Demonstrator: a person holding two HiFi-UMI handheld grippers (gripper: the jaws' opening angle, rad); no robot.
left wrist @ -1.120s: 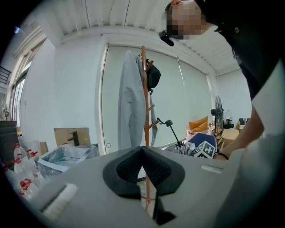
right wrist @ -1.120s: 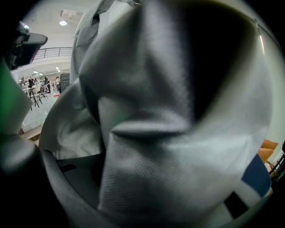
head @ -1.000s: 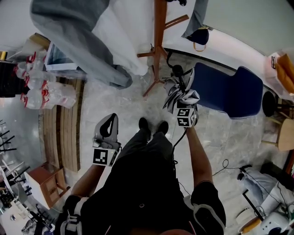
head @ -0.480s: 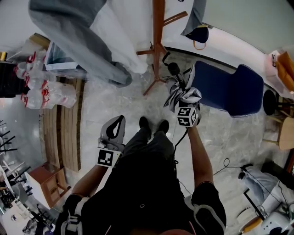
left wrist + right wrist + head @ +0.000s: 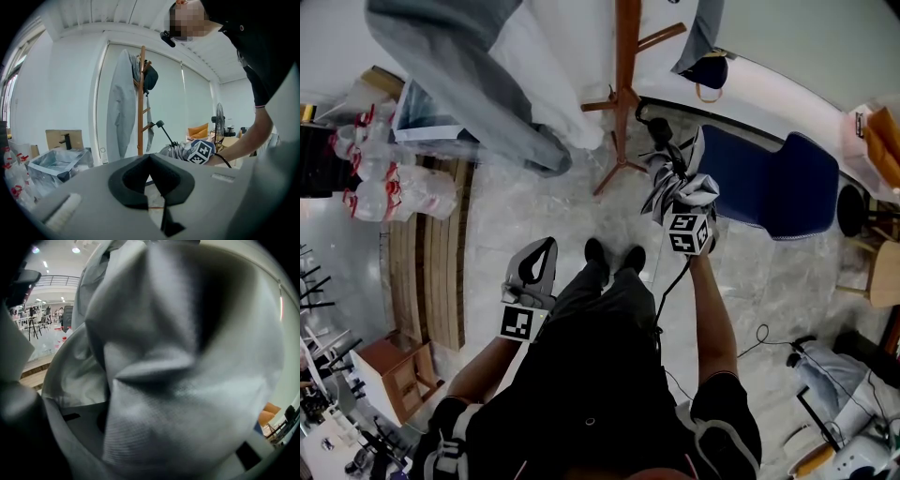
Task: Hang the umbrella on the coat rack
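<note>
The right gripper (image 5: pixel 679 195) has its jaws clamped on the folded umbrella (image 5: pixel 662 176), handle (image 5: pixel 657 127) near the coat rack (image 5: pixel 625 56). The left gripper (image 5: pixel 535 266) is idle, with jaws together and empty. Raise the handle onto a peg (image 5: pixel 661 39) slowly — the bunched fabric probably slips.

Bunched grey umbrella (image 5: pixel 159 380) cloth fills the frame, clamped in the right gripper (image 5: pixel 154 446); ceiling lights (image 5: pixel 75 249) upper left
</note>
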